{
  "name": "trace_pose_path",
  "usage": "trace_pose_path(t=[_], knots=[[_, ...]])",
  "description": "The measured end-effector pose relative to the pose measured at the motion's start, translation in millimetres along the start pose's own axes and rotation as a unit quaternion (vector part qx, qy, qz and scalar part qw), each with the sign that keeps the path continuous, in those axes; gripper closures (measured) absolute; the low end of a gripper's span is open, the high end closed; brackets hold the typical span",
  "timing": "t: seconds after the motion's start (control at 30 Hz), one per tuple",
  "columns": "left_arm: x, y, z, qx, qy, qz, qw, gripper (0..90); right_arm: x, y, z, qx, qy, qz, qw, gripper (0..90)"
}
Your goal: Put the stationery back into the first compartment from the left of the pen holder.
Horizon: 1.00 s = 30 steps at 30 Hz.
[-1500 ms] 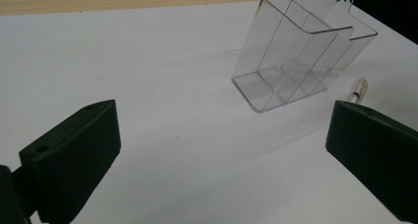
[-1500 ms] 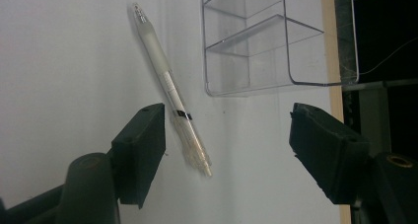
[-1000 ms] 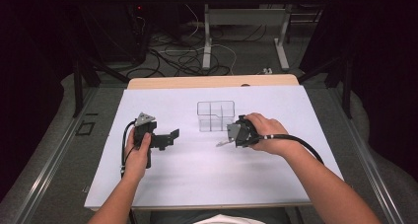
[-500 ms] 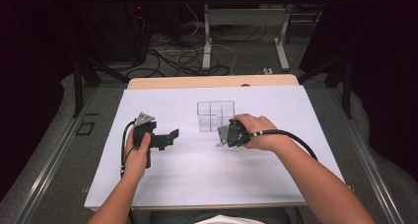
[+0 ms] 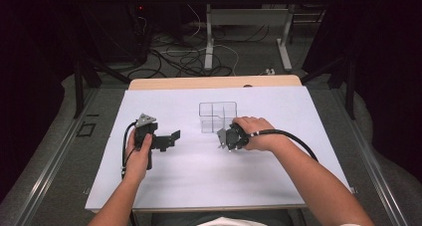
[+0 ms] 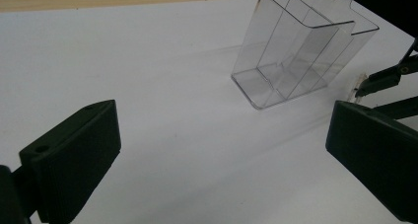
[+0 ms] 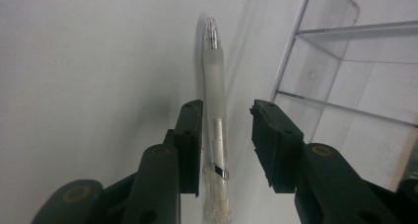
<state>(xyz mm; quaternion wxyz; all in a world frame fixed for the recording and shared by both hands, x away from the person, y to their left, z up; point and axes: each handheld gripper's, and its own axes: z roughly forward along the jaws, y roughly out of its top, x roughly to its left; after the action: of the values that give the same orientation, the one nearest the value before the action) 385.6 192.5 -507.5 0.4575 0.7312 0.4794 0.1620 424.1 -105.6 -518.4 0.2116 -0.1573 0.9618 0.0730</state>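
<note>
**Right tool straddling a clear pen beside the divided box**

One clear plastic organizer box (image 5: 217, 116) with inner dividers is standing on the white tabletop (image 5: 209, 181), just beyond the right tool (image 5: 222, 139). One transparent pen (image 7: 215, 115) is lying flat on the tabletop right beside the box wall, its long axis running straight away from the right tool's camera, tip pointing away. The right tool's jaws are standing apart on either side of the pen, not yet clamping it. The left tool (image 5: 171, 137) is resting well apart, jaws wide open and holding nothing, pointing toward the box.
</note>
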Motion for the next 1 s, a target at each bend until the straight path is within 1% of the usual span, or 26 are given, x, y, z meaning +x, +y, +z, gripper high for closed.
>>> trace_pose_path(t=[0.03, 0.07, 0.1, 0.17, 0.2, 0.27, 0.3, 0.33, 0.37, 0.43, 0.47, 0.5, 0.57, 0.6, 0.67, 0.7, 0.73, 0.8, 0.83, 0.87, 0.9, 0.97, 1.0], knots=[[0.3, 0.0, 0.0, 0.0, 0.0, 0.0, 1.0, 0.3, 0.0, 0.0, 0.0, 0.0, 0.0, 0.0, 1.0, 65.0], [0.5, -0.1, 0.1, 0.0, 0.001, -0.001, 1.0, 0.3, -0.9, 0.1, 0.9, 0.004, 0.001, -0.006, 1.0, 65.0], [0.5, -0.4, 0.7, -0.004, 0.002, -0.002, 1.0, 0.3, -0.2, -0.1, 2.1, 0.003, -0.001, -0.002, 1.0, 64.9], [0.8, -0.3, 0.3, 0.0, 0.001, -0.001, 1.0, 0.3, -1.5, 0.1, 3.3, 0.013, 0.01, -0.002, 0.9999, 64.9], [0.8, -0.4, 0.5, -0.001, 0.0, -0.001, 1.0, 0.3, -0.9, -0.4, 5.5, 0.006, 0.003, -0.001, 1.0, 64.9], [0.7, -0.5, 0.8, -0.003, 0.001, -0.002, 1.0, 0.3, -1.2, -0.2, 7.7, 0.01, 0.009, -0.006, 0.9999, 65.2], [0.6, -0.5, 0.7, -0.002, 0.002, -0.002, 1.0, 0.3, -1.1, 0.4, 8.1, 0.014, 0.018, -0.003, 0.9997, 65.7], [0.7, -0.6, 0.7, -0.003, 0.002, -0.002, 1.0, 0.3, 0.1, 0.0, 9.7, 0.008, 0.014, -0.001, 0.9999, 66.0], [1.1, -0.2, 0.0, 0.003, 0.0, 0.0, 1.0, 0.2, -0.1, 0.4, 10.3, 0.012, 0.017, -0.005, 0.9998, 66.3], [1.2, -0.5, 0.2, 0.001, 0.0, -0.001, 1.0, 0.3, 0.6, 0.5, 12.4, 0.012, 0.014, -0.008, 0.9998, 66.8], [1.3, -0.6, 0.2, 0.002, 0.0, -0.001, 1.0, 0.3, 0.1, 0.9, 12.1, 0.02, 0.021, -0.008, 0.9995, 66.9], [1.4, -0.6, 0.2, 0.002, 0.0, -0.001, 1.0, 0.3, 0.0, 0.7, 13.5, 0.015, 0.019, -0.01, 0.9997, 67.2], [1.4, -0.6, 0.3, 0.002, 0.0, -0.001, 1.0, 0.3, -0.7, 1.2, 13.5, 0.027, 0.026, -0.012, 0.9992, 67.6], [1.4, -0.6, 0.3, 0.002, 0.0, -0.001, 1.0, 0.3, -0.9, 1.6, 13.9, 0.029, 0.029, -0.011, 0.9991, 68.1], [1.5, -0.8, 0.6, 0.003, 0.0, 0.0, 1.0, 0.3, -0.7, 1.2, 15.5, 0.027, 0.024, -0.015, 0.9992, 69.3], [1.4, -1.3, 1.3, -0.001, 0.002, 0.0, 1.0, 0.3, 0.3, 0.6, 17.5, 0.018, 0.011, -0.015, 0.9997, 69.8], [1.3, -1.4, 1.6, -0.001, 0.002, 0.0, 1.0, 0.3, -0.2, 1.0, 17.4, 0.02, 0.016, -0.017, 0.9995, 70.3], [1.5, -1.6, 1.8, -0.001, 0.001, 0.0, 1.0, 0.3, -2.7, 2.1, 15.7, 0.036, 0.037, -0.021, 0.9985, 71.4], [1.5, -1.6, 1.8, -0.001, 0.002, 0.0, 1.0, 0.3, -1.9, 1.8, 15.6, 0.037, 0.035, -0.017, 0.9986, 72.3], [1.5, -1.6, 1.8, 0.0, 0.001, 0.0, 1.0, 0.3, -1.9, 1.4, 16.6, 0.033, 0.03, -0.022, 0.9988, 73.2], [1.5, -1.6, 1.8, 0.0, 0.001, 0.0, 1.0, 0.3, -1.7, 1.2, 17.1, 0.03, 0.028, -0.021, 0.9989, 74.0], [1.6, -1.7, 1.9, -0.001, 0.001, 0.0, 1.0, 0.3, -2.2, 1.2, 17.0, 0.032, 0.031, -0.02, 0.9988, 75.0], [1.6, -1.7, 2.0, -0.001, 0.0, 0.0, 1.0, 0.3, -2.5, 1.0, 17.5, 0.031, 0.029, -0.023, 0.9988, 75.7]])
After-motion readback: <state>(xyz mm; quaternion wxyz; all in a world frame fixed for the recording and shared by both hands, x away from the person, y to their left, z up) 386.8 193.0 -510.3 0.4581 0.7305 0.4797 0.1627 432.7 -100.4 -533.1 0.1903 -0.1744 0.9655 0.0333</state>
